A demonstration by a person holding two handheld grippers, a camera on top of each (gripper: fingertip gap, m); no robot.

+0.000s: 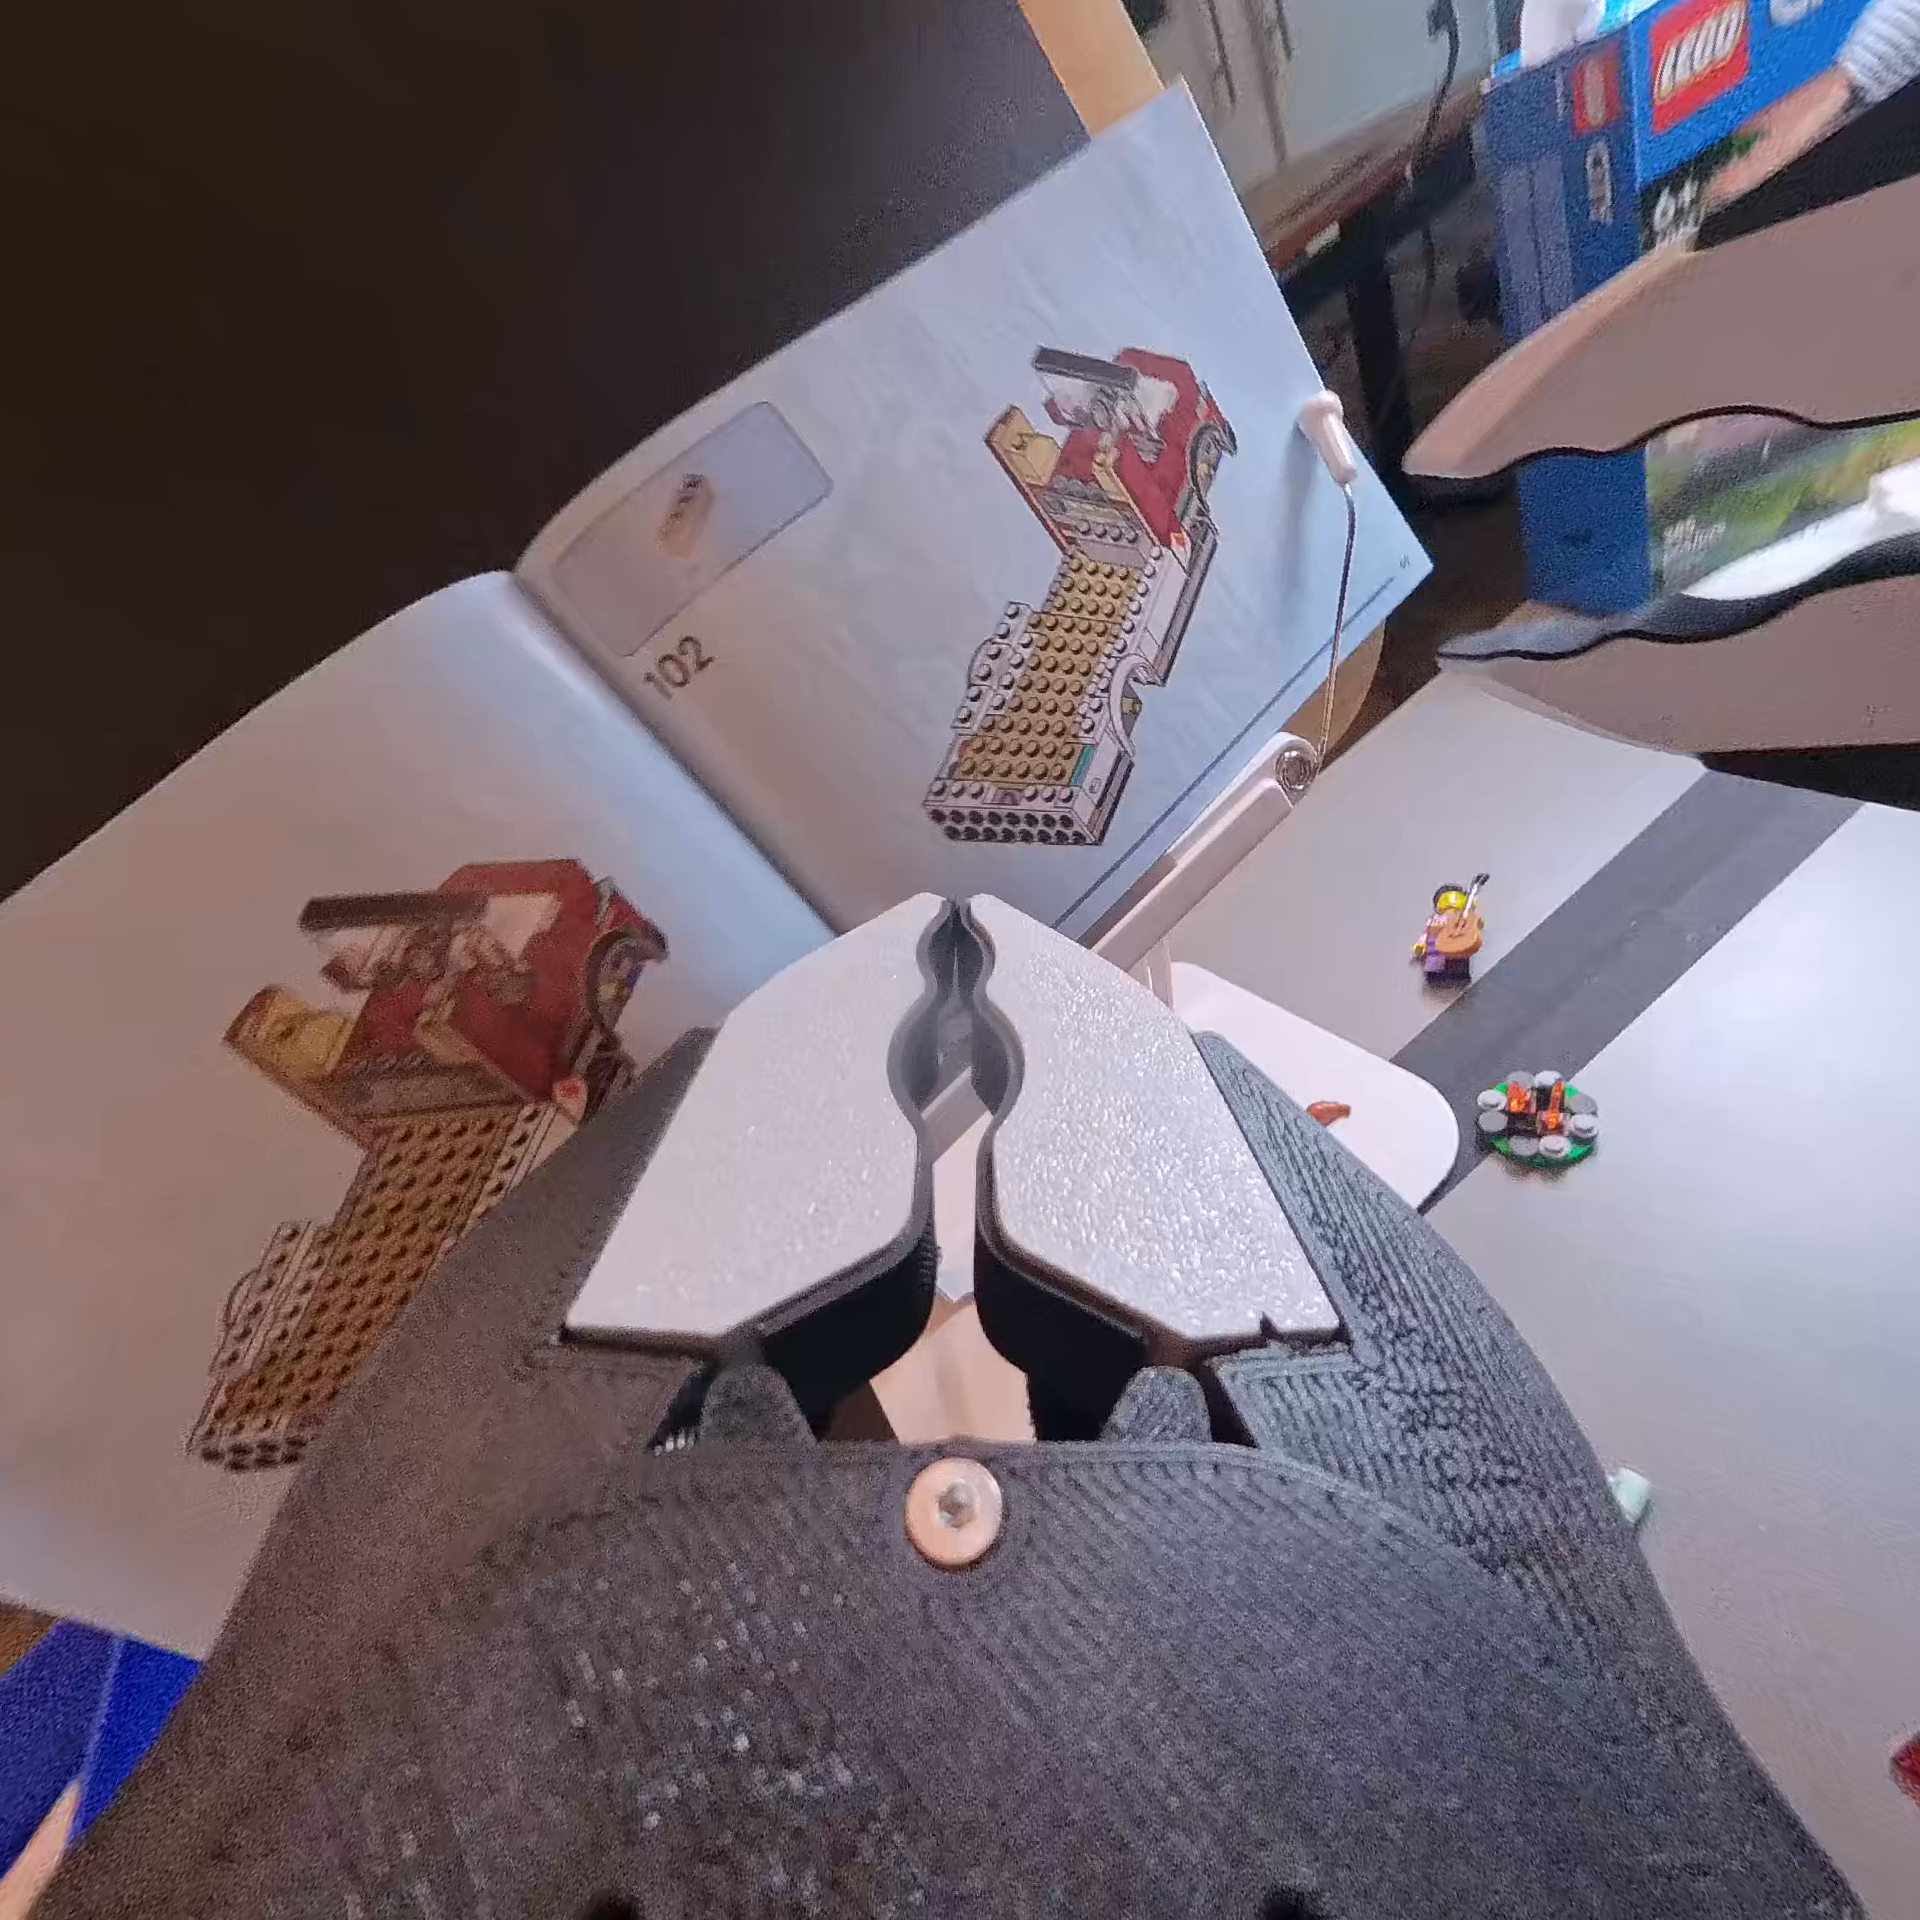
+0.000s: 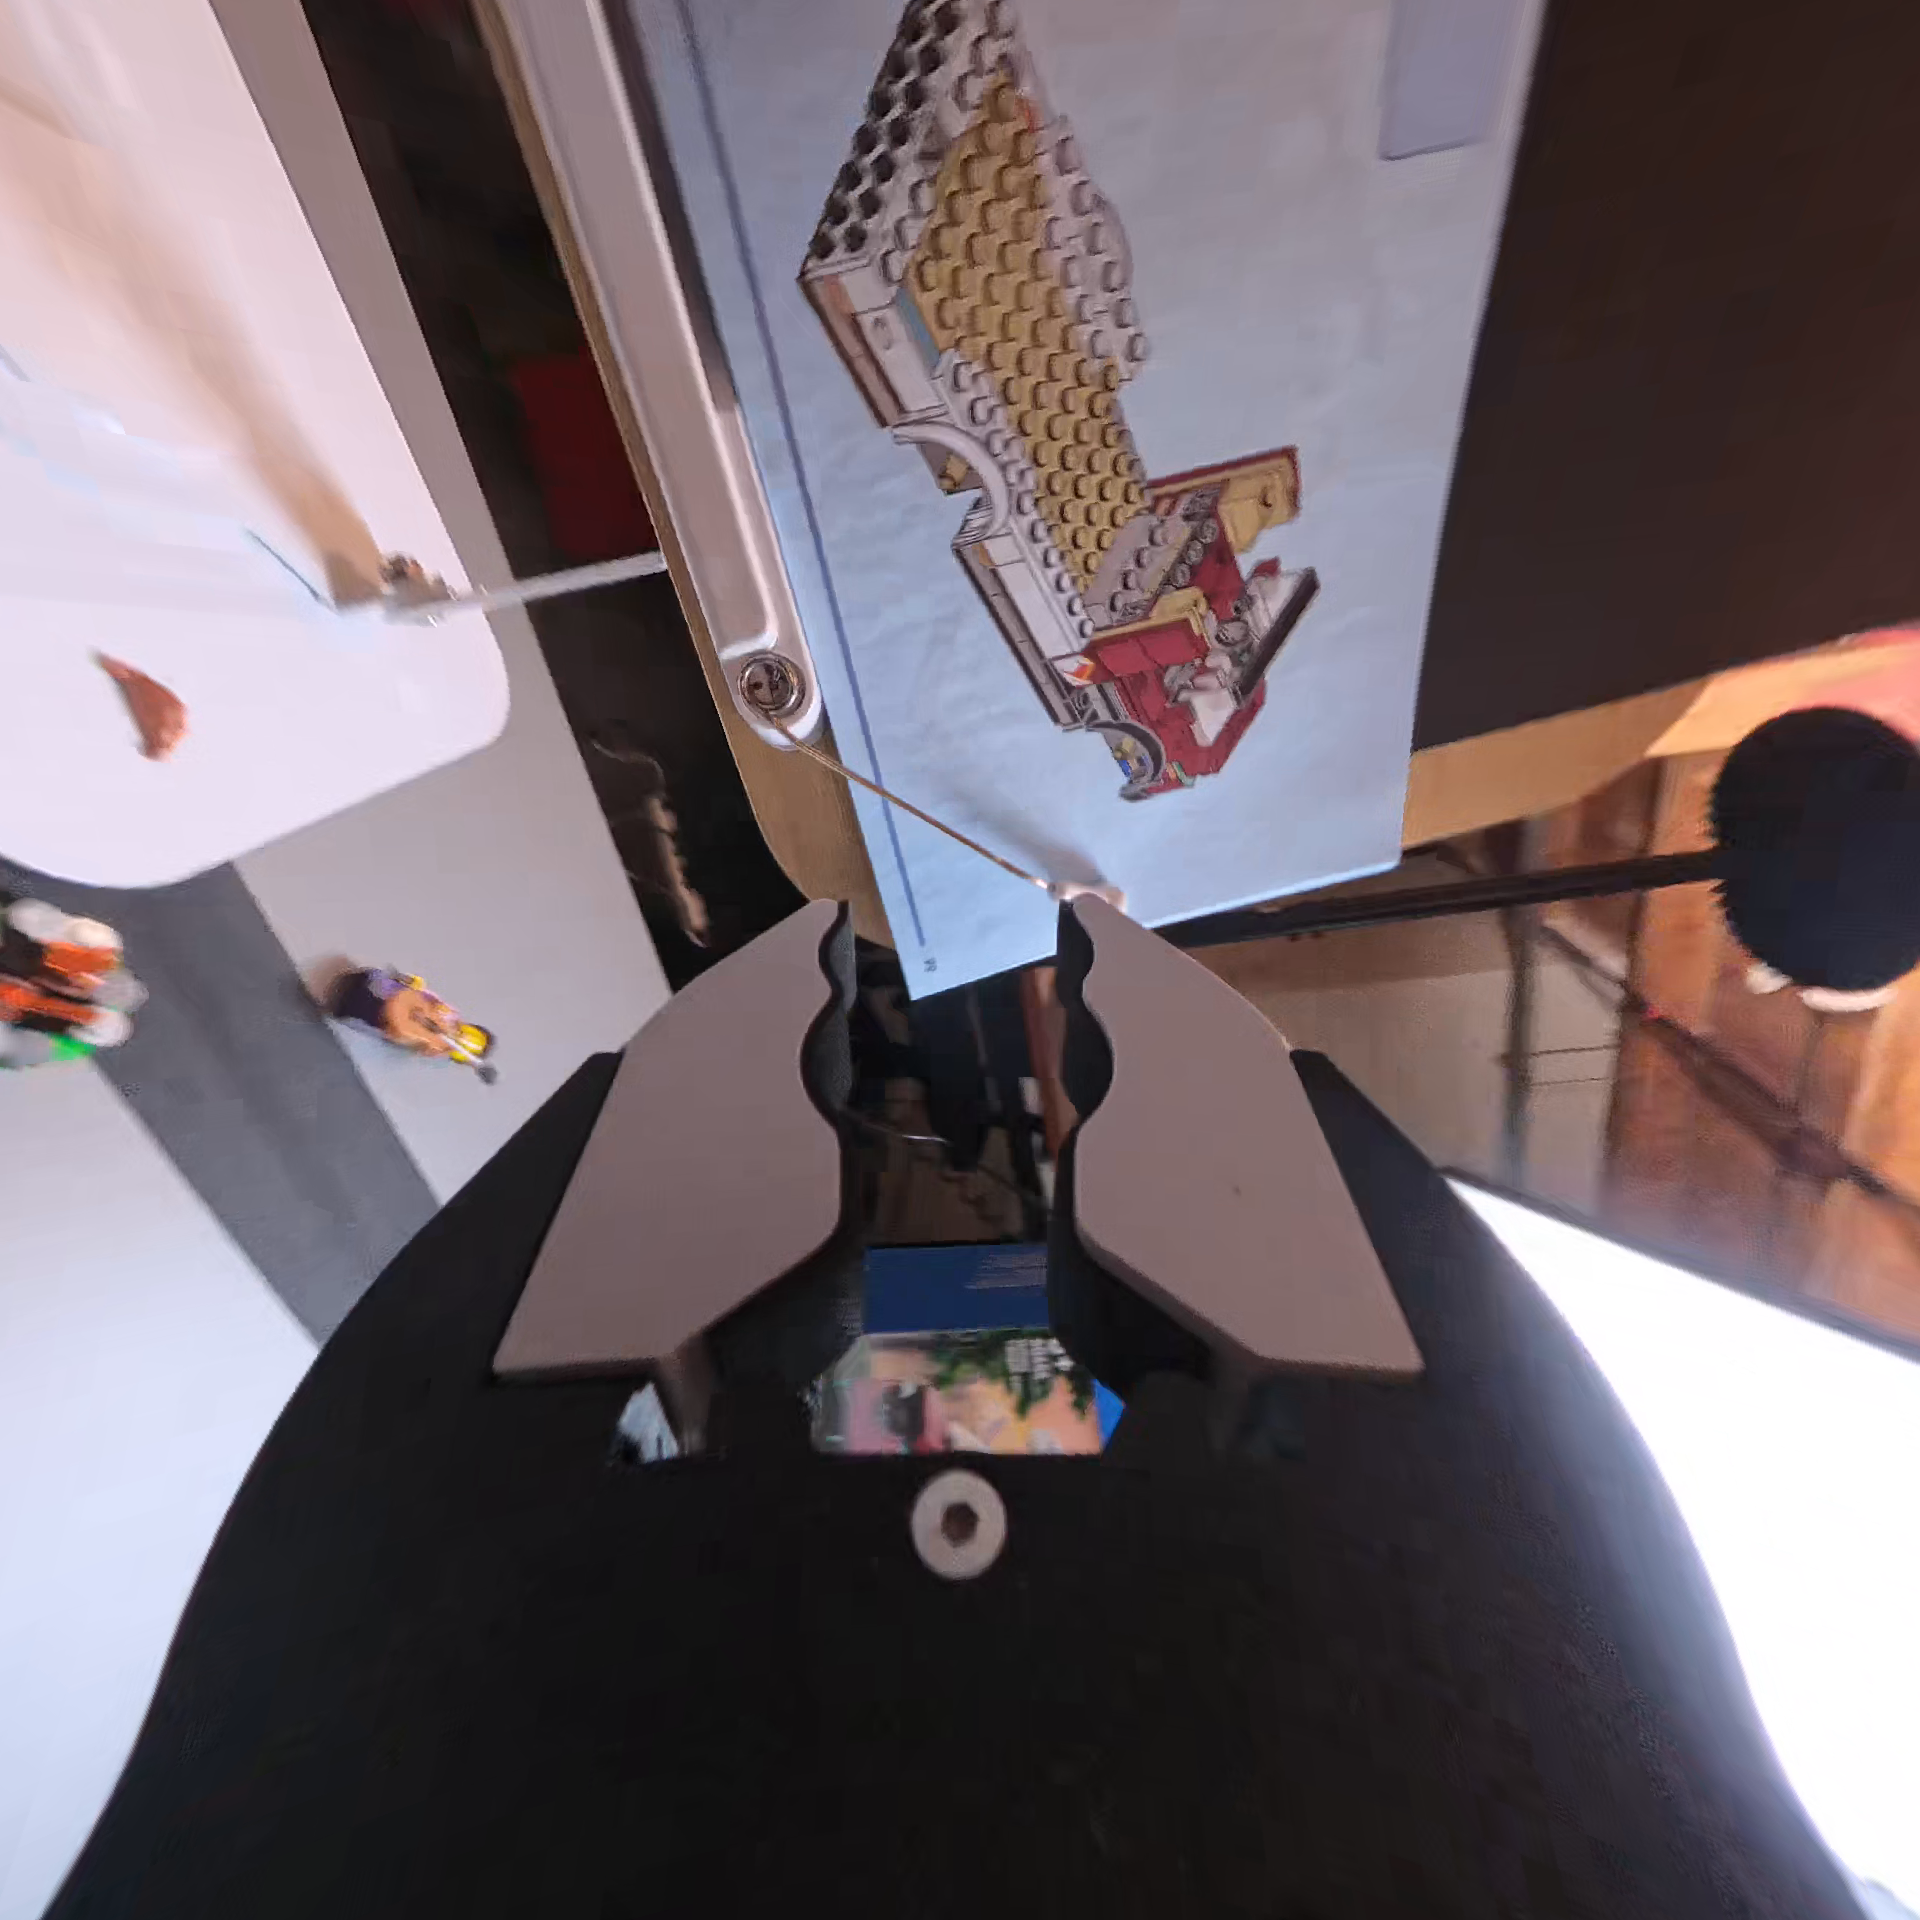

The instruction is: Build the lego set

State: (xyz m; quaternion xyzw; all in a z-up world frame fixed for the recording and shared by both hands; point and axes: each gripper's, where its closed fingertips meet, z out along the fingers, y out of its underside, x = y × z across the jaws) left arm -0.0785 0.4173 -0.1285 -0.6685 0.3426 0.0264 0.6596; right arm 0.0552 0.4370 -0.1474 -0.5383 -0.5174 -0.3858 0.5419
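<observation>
**Both tools empty in front of the open booklet**

Left tool (image 1: 958, 914): fingers nearly together, tips almost touching, nothing between them. It is raised in front of the open instruction booklet (image 1: 727, 644), which leans on a white stand (image 1: 1226, 821) on the worktop (image 1: 1714, 1299). A wire clip (image 1: 1330, 426) holds the right page edge.

Right tool (image 2: 954, 920): fingers set apart, moderate gap, nothing held. Its camera is rolled, so the booklet's right page (image 2: 1143, 468) appears upside down. In the left view this tool shows at upper right (image 1: 1704, 540), near the page edge.

On the grey worktop, right of the stand: a small toy figure in purple (image 1: 1446, 933) standing on a dark strip (image 1: 1621, 935), and nearer, a round green campfire piece (image 1: 1536, 1112). A small brown piece (image 2: 145, 707) lies on the stand's white base. Blue set box (image 1: 1621, 208) far right, behind the worktop. No assembled vehicle model is identifiable; view blurred.
</observation>
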